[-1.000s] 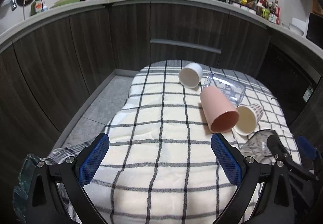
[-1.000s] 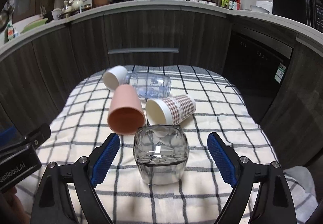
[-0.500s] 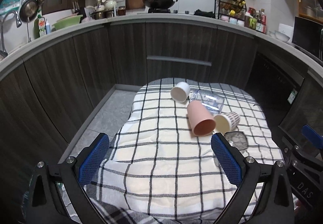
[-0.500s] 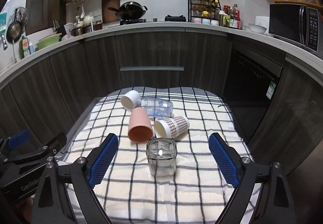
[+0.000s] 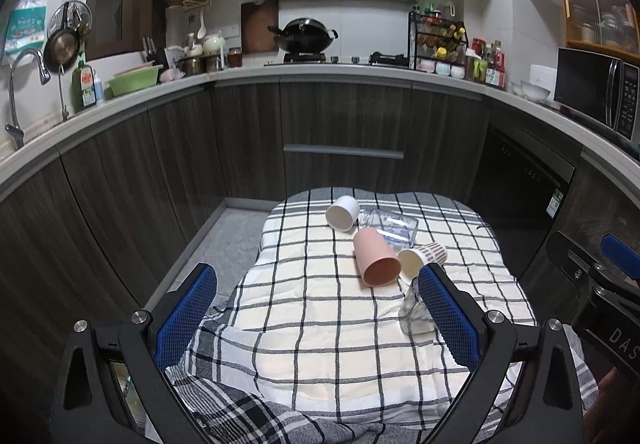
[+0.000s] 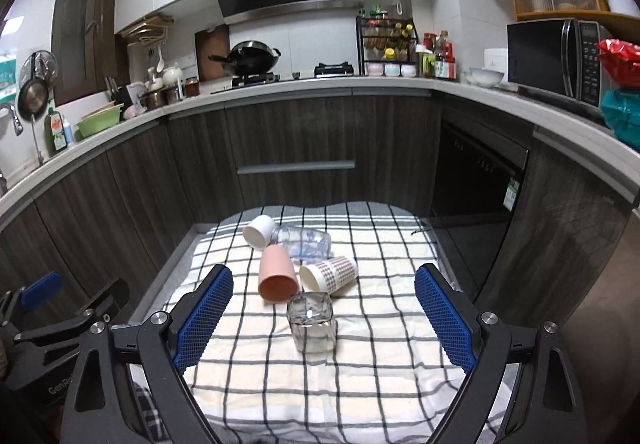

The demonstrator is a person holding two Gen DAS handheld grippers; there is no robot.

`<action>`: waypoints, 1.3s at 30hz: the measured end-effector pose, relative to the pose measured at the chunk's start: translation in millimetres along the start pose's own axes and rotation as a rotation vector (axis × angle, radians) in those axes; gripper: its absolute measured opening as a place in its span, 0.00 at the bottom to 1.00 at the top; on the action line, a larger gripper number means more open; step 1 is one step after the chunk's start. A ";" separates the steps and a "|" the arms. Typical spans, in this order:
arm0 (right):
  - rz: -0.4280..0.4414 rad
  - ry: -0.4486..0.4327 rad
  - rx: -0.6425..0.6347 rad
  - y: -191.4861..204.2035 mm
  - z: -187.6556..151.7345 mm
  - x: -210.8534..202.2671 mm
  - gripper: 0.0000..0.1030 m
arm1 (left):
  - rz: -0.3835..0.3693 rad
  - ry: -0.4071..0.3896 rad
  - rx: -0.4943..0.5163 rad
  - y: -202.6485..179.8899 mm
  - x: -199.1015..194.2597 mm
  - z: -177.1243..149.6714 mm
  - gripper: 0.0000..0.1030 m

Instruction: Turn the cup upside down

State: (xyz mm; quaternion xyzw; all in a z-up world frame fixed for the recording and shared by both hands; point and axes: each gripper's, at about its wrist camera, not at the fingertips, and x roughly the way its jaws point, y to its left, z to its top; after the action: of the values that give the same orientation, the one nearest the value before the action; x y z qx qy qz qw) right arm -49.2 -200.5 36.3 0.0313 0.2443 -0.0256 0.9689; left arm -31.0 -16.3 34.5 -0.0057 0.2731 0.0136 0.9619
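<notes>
Glass cup point(image 6: 311, 321): lower centre of right-wrist frame, seemingly base-up on checked cloth point(image 6: 380, 344).
Neighbours: pink cup point(image 6: 277, 277) and patterned cup point(image 6: 329, 275) on their sides just behind.
Right gripper point(image 6: 324, 318): jaws wide apart, empty.
Left gripper point(image 5: 316, 314): likewise spread, empty.
Risk: soft, wrinkled cloth could tip the glass; rolling cups may knock it.

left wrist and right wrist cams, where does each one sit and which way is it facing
Left wrist: on the left gripper, raised, facing the checked cloth and kitchen counter; its blue fingers show, the right gripper at the right edge.
Right wrist: on the right gripper, same heading; the left gripper shows at the left edge.
Shared: pink cup, square glass.
</notes>
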 end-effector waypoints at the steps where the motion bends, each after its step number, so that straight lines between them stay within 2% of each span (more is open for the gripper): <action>1: 0.000 -0.003 -0.001 -0.1 0.9 -2.3 0.90 | -0.003 -0.005 -0.001 -0.2 -3.3 0.9 1.00; 13: 0.001 -0.021 -0.014 2.7 5.8 -24.7 0.91 | 0.000 -0.050 -0.002 3.2 -25.0 4.7 1.00; 39: -0.002 -0.027 -0.006 -0.7 9.2 -26.9 0.91 | -0.005 -0.047 -0.001 2.1 -27.9 5.8 1.00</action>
State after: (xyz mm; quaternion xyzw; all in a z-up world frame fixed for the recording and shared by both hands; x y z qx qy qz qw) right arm -68.5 -201.0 57.1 0.0278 0.2314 -0.0262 0.9721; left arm -51.8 -14.7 54.0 -0.0063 0.2506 0.0114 0.9680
